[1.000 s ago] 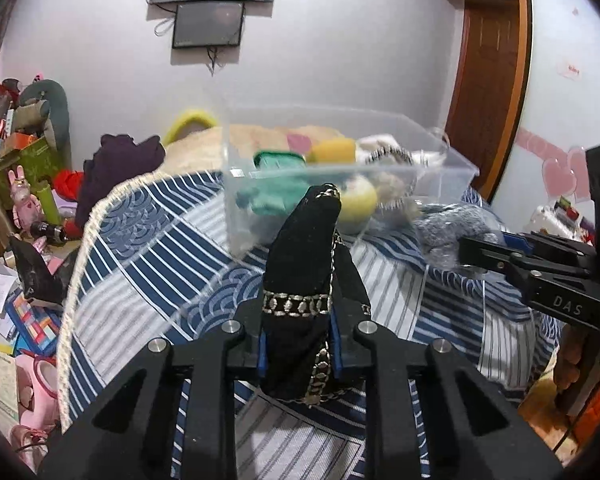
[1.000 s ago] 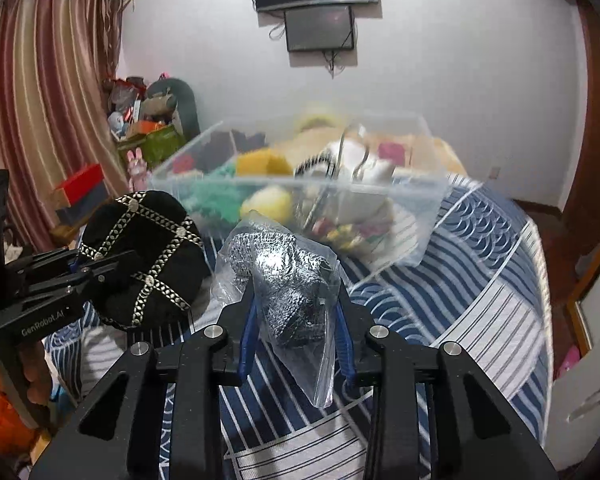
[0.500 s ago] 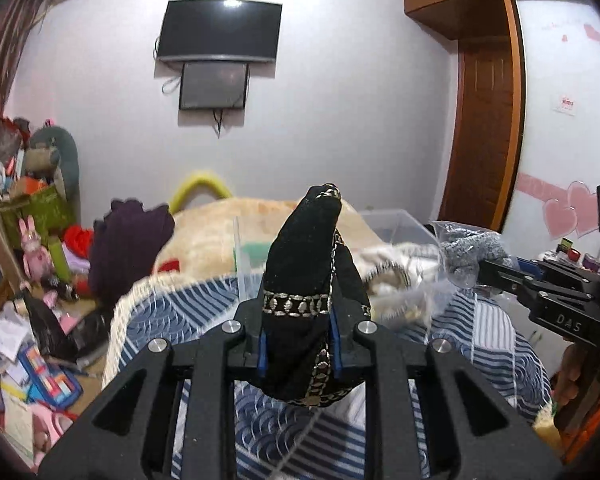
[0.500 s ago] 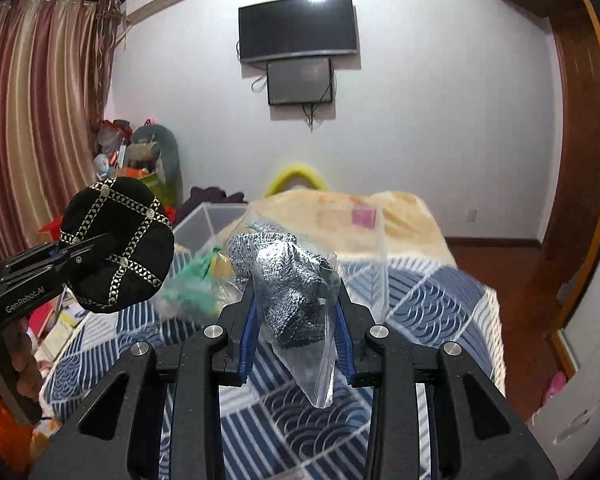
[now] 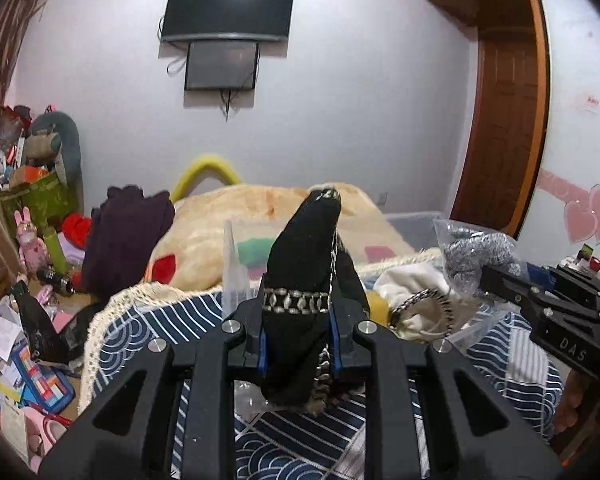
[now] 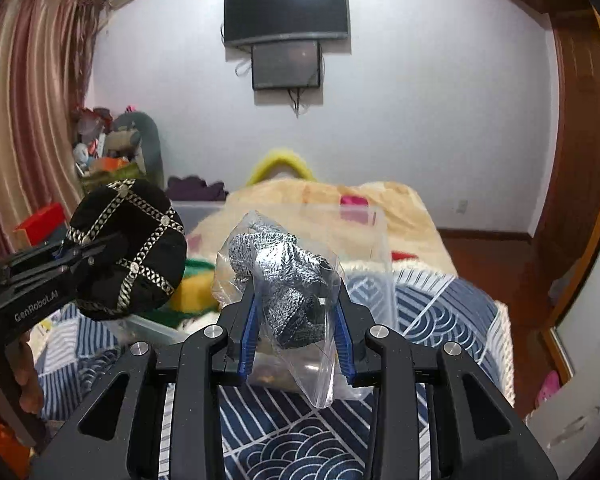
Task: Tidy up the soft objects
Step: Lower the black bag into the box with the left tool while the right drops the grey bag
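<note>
My left gripper is shut on a black cap with silver chain trim; the cap also shows in the right wrist view, held up at the left. My right gripper is shut on a clear plastic bag of grey knitted fabric; the bag shows at the right of the left wrist view. Both are held above the near edge of a clear plastic bin that holds several soft items, on the blue patterned bedspread.
A beige blanket covers the far half of the bed. A dark purple garment lies at its left. Toys and clutter fill the floor and left corner. A wooden door stands at the right. A TV hangs on the wall.
Both grippers have tilted up and risen with their loads, so the bin now sits lower in both views. Their grips are unchanged.
</note>
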